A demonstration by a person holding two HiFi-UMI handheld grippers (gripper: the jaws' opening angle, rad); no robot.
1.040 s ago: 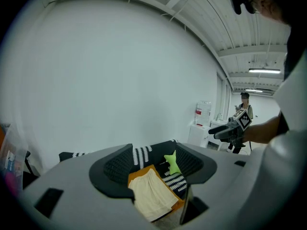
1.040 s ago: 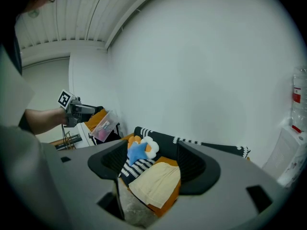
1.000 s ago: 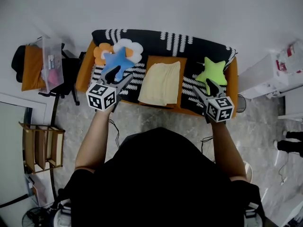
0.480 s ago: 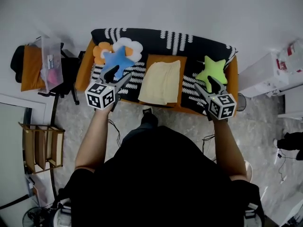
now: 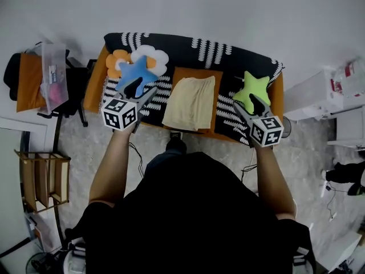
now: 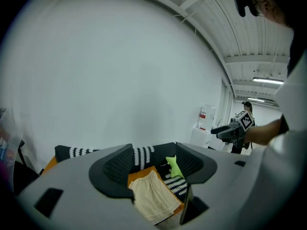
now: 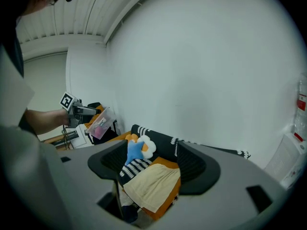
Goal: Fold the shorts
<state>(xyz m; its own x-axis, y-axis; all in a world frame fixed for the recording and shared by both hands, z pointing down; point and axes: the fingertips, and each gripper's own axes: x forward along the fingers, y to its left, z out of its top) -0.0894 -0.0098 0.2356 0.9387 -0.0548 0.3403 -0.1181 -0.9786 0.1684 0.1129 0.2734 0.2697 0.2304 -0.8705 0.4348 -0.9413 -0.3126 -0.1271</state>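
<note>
The pale yellow shorts [image 5: 191, 103] are lying flat in the middle of the sofa [image 5: 94, 93] seat, on an orange patch framed by a black blanket with white stripes [image 5: 217, 53]. Their long axis is running from the backrest toward the seat's front edge, with the near end leaning a little to the person's left; which end is the waistband cannot be told. The left claw [image 5: 142, 90] is hovering over the sofa's front edge to the left of the shorts. Its jaws are standing wide apart and holding nothing, and it is pointing toward a blue star cushion [image 5: 136, 73]. The right claw [image 5: 244, 103] is hovering to the right of the shorts, just as wide open and empty, and is pointing toward a green star cushion [image 5: 251, 87]. Both claws are staying clear of the shorts.
</note>
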